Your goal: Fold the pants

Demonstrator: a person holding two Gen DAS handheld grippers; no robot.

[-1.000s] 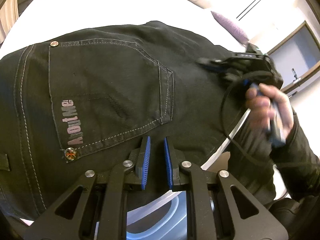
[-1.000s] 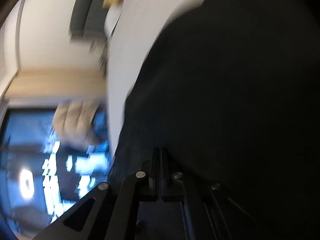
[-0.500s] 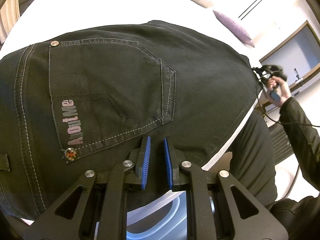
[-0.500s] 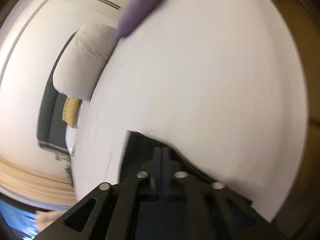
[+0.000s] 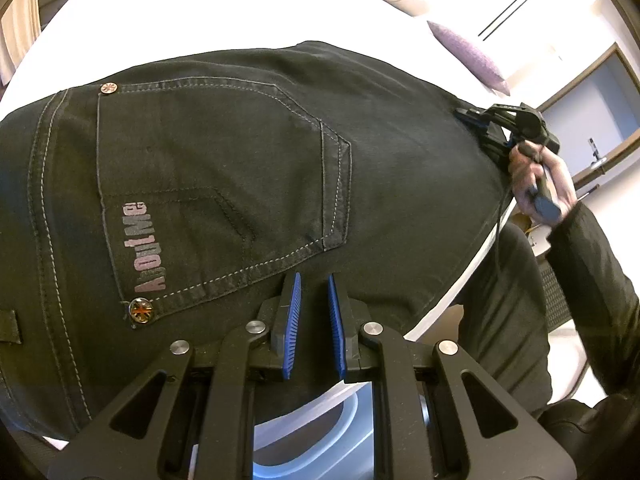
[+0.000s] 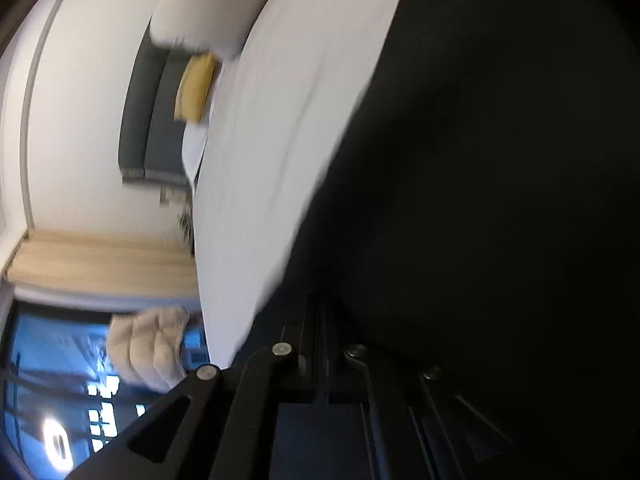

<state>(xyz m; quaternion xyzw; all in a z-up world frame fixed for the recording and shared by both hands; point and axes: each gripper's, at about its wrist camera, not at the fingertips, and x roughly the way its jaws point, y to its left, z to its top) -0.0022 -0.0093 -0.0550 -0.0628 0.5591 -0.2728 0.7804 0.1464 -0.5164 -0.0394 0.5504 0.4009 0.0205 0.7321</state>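
White bed [image 5: 240, 12] carries the black jeans [image 5: 248, 168]; a purple pillow [image 5: 468, 54] lies at its far end, a yellow cushion [image 6: 196, 86] by a grey headboard [image 6: 148, 120]. Right wrist view is blurred and dark. Jeans lie flat, back pocket [image 5: 216, 184] up, long axis running left to right. Left tongs [image 5: 314, 292] released above the jeans' near edge. Right tongs [image 6: 318, 320] clenched at the jeans' far right edge; grasp cannot be told.

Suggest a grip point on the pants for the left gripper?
Probably the near edge of the pants, just below the back pocket. The left gripper hovers right there with jaws open, and that edge hangs over the bed side, so come in from the near side and pinch the overhang.
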